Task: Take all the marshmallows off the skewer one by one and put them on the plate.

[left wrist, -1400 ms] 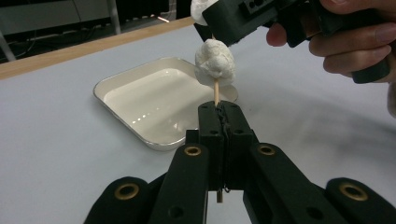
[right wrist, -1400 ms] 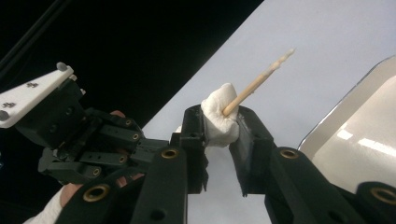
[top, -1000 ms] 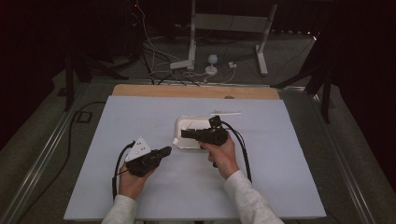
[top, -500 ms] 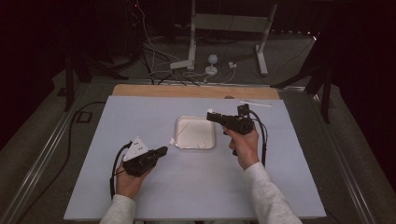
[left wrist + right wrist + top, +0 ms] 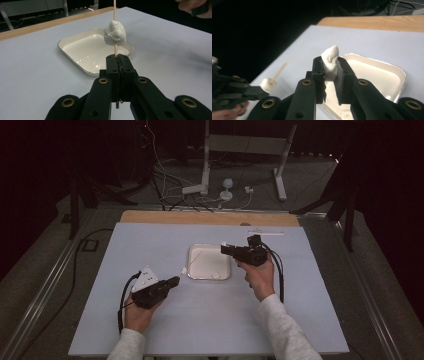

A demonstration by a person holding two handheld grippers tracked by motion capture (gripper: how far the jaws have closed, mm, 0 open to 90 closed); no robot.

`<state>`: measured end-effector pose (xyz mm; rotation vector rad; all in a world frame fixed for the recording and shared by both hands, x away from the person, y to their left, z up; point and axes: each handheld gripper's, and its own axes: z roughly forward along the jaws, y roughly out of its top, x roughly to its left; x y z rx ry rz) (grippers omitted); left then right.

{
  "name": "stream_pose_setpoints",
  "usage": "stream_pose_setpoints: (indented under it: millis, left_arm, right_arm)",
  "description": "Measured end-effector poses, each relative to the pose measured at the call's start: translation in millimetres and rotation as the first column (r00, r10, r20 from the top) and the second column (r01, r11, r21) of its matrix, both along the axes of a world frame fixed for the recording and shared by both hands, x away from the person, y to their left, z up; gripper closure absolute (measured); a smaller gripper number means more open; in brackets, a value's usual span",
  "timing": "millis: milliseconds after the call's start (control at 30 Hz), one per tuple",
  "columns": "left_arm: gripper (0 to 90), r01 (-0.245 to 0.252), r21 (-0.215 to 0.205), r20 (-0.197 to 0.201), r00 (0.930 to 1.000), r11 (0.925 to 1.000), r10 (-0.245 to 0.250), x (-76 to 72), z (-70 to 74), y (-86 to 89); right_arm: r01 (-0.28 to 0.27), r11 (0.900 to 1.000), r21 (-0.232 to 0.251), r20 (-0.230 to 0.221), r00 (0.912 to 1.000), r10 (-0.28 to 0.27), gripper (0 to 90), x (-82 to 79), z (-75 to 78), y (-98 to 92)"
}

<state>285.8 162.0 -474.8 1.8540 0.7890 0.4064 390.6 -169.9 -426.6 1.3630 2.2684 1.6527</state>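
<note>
My left gripper (image 5: 117, 58) is shut on a thin wooden skewer (image 5: 115, 15) that stands upright, with a white marshmallow (image 5: 115, 33) speared on it just above the jaws. In the high view the left gripper (image 5: 176, 281) rests at the table's front left and points at the white tray (image 5: 192, 275). My right gripper (image 5: 331, 67) is shut on a second white marshmallow (image 5: 330, 61), squeezed between its pads. From above, the right gripper (image 5: 225, 249) hovers at the tray's right edge and points left.
The shallow white tray (image 5: 75, 63) lies mid-table on a pale blue sheet, with a small white piece (image 5: 216, 276) at its near right corner. A wooden strip (image 5: 210, 218) runs along the table's far edge. Cables and stand legs lie on the floor beyond.
The right gripper has moved right and a little away from me, from over the tray to its right edge, still holding its marshmallow. The left gripper has stayed put.
</note>
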Motion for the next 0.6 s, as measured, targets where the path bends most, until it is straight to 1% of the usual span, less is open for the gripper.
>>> stream_pose_setpoints:
  millis: [167,233,467,500,533,567,600]
  left_arm:
    - [90.0,-0.002,-0.005,-0.004,1.0,1.0,0.002,0.7,-0.3,0.4]
    - [90.0,-0.002,-0.008,-0.005,1.0,1.0,0.002,0.9,-0.5,0.4]
    - [90.0,-0.004,-0.01,-0.007,1.0,0.9999,0.004,1.2,-0.9,-0.1]
    - [90.0,-0.004,-0.01,-0.007,1.0,0.9999,0.003,1.2,-1.0,-0.2]
    - [90.0,-0.004,-0.01,-0.007,1.0,0.9999,0.003,1.2,-1.0,-0.2]
    - [90.0,-0.004,-0.01,-0.007,1.0,0.9999,0.004,1.4,-1.2,-0.2]
    - [90.0,-0.004,-0.011,-0.008,1.0,0.9999,0.004,1.4,-1.2,-0.3]
  right_arm:
    - [0.009,0.997,-0.076,-0.021,0.9997,-0.011,79.2,3.9,-13.5,7.0]
    - [0.01,0.994,-0.109,-0.025,0.9996,-0.013,79.0,5.3,-18.9,9.4]
    - [0.017,0.982,-0.19,-0.058,0.9979,-0.029,77.9,10.3,-36.9,14.4]
    - [0.017,0.98,-0.199,-0.063,0.9975,-0.03,76.3,11.2,-39.0,14.9]
    - [0.023,0.977,-0.212,-0.067,0.997,-0.038,71.0,11.7,-40.5,15.2]
    - [0.033,0.974,-0.224,-0.066,0.9967,-0.048,62.3,12.3,-41.8,15.7]
    - [0.037,0.972,-0.232,-0.071,0.9959,-0.055,55.8,12.9,-43.0,16.2]
